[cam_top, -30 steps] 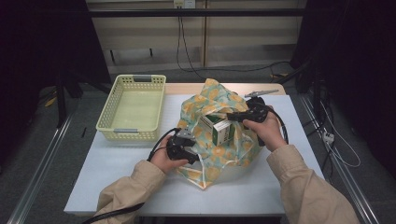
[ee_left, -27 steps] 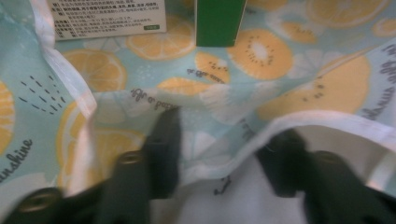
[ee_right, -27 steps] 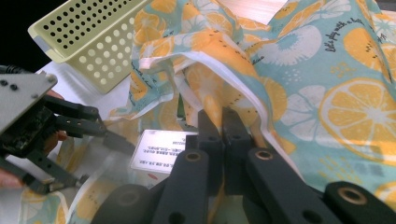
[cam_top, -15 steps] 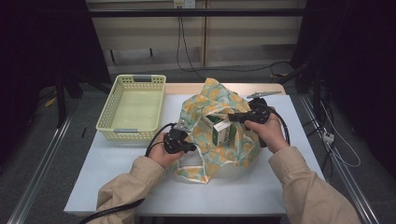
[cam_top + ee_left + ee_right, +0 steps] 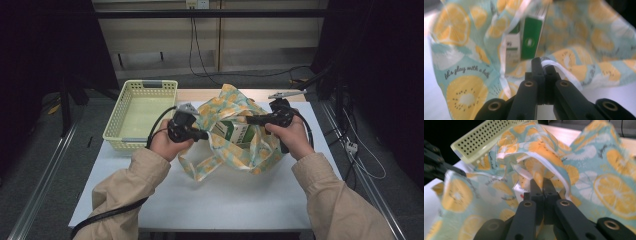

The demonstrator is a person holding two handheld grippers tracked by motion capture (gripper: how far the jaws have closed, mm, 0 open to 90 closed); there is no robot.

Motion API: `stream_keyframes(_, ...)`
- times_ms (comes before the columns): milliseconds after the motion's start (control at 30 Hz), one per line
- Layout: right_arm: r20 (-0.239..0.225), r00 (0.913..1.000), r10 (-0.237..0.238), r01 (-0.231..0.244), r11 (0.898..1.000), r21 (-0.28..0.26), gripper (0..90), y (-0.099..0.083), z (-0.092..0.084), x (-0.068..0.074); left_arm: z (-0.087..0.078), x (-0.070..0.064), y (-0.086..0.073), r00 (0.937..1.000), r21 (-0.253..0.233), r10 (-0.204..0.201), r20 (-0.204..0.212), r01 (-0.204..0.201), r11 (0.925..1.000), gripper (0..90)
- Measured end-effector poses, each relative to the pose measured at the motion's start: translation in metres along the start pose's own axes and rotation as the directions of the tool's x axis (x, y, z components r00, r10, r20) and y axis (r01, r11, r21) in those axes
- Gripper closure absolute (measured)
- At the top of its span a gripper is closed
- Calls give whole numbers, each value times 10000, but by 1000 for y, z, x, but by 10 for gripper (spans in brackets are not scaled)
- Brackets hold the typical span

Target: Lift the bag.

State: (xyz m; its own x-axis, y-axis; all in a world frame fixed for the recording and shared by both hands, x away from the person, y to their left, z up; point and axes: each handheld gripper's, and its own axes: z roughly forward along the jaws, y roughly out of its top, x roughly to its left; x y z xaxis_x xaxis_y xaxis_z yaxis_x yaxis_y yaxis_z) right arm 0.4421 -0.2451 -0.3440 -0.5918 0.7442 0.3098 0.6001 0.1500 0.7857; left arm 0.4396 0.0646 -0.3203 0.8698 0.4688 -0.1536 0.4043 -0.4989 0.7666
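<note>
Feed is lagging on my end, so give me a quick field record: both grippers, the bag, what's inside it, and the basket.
left gripper: shut on the fruit-print bag's white-edged rim
right gripper: shut on the bag's opposite rim
fruit-print bag: on the white table, mouth held open between both grippers
green-and-white carton: upright inside the bag
yellow basket: on the table left of the bag, nothing visible inside

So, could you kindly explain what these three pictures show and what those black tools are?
A person sits at a white table with a hand-held two-jaw gripper in each hand. The high view looks down from above; the other two come from cameras riding on each gripper. The left gripper is shut on the white edge of a lemon-print cloth bag; the right gripper is shut on its cloth, spreading the bag's mouth. Inside stands a green-and-white carton. A pale yellow basket sits beside.
</note>
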Motion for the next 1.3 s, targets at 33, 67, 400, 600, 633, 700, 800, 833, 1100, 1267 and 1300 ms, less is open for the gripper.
stream_keyframes(33,22,10000,-29,29,10000,-93,897,5,-3,1,-5,0,10,9998,-139,114,-132,-116,9998,900)
stream_keyframes(67,51,10000,-51,52,9999,-163,897,10,-7,2,-11,0,21,9998,-324,117,-150,-122,9994,900)
stream_keyframes(400,328,9989,-341,378,9921,-1197,898,70,-46,15,-62,5,122,9943,-1311,534,-924,-653,9892,900)
stream_keyframes(600,-180,9992,-353,334,9945,-990,858,62,-36,18,-49,6,99,9990,-857,398,-187,-413,9955,857)
stream_keyframes(633,-405,9987,-304,266,9955,-907,783,59,-33,18,-48,6,94,9995,-710,279,-159,-290,9971,734)
stream_keyframes(700,-409,9991,-97,63,9964,-848,631,54,-28,19,-50,8,83,9992,-511,-99,-390,79,9987,434)
stream_keyframes(800,-402,9992,-80,53,9977,-677,419,53,-28,24,-63,11,65,9986,-322,-245,-459,231,9992,335)
stream_keyframes(833,-214,9995,-232,216,9971,-730,389,54,-33,26,-66,11,60,9980,-334,-276,-574,257,9991,256)
stream_keyframes(1100,47,9989,-465,467,9948,-907,229,45,-80,15,-101,14,5,9979,-397,-419,-493,400,9984,56)
stream_keyframes(1267,427,9949,-911,933,9943,-519,223,6,-89,5,-97,7,-46,9996,-356,-191,-218,183,9992,53)
stream_keyframes(1300,405,9947,-949,967,9943,-454,222,-1,-88,4,-92,6,-56,9997,-132,-229,-99,228,9997,53)
